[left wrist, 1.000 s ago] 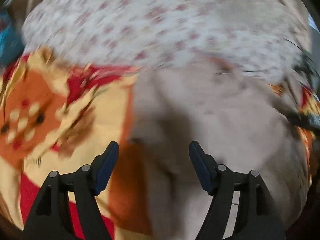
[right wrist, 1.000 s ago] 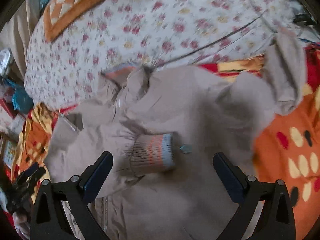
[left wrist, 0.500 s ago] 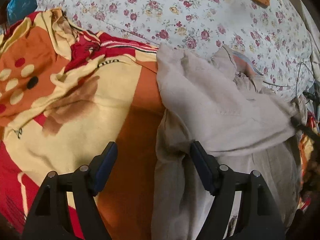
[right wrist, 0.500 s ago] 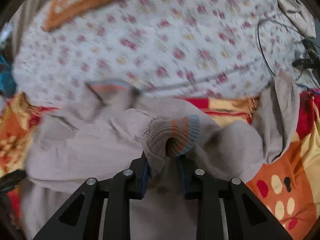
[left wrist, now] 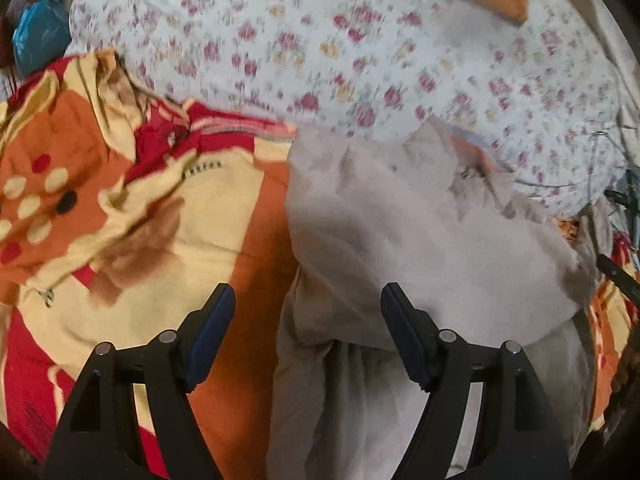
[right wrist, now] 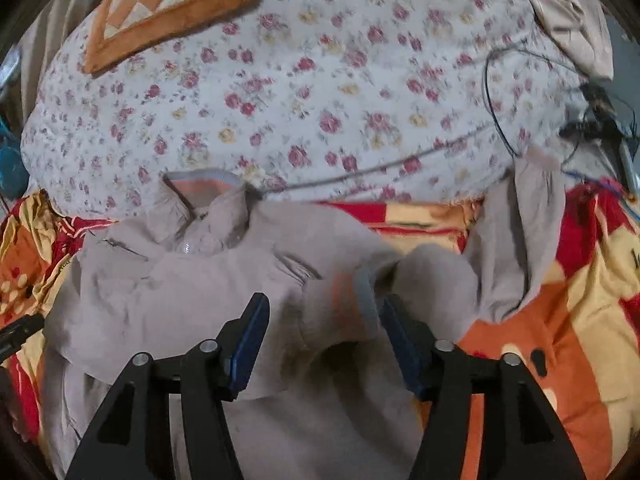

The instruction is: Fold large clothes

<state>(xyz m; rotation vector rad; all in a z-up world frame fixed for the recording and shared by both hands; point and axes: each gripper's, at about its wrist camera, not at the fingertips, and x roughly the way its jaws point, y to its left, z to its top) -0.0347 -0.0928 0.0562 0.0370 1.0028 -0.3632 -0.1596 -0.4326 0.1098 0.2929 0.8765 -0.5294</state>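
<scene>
A beige jacket [right wrist: 192, 280] lies spread on an orange, red and yellow blanket [right wrist: 560, 320], collar [right wrist: 200, 184] toward a floral cover. Its ribbed sleeve cuff [right wrist: 352, 304], blurred, lies on the jacket between the jaws of my right gripper [right wrist: 324, 320], which is open. The other sleeve [right wrist: 520, 240] lies to the right. In the left wrist view the jacket [left wrist: 400, 232] fills the right half; my left gripper [left wrist: 306, 316] is open and empty over its left edge, above the blanket [left wrist: 160, 216].
A floral cover [right wrist: 320, 80] lies behind the jacket, with an orange checked cushion [right wrist: 168, 4] on it. A thin black cable [right wrist: 492, 92] runs across the cover to the right. A blue bag [left wrist: 36, 36] sits at the far left.
My right gripper was shut on the sleeve cuff half a second ago; it has opened and the cuff has dropped onto the jacket. My left gripper stays open, hardly moved.
</scene>
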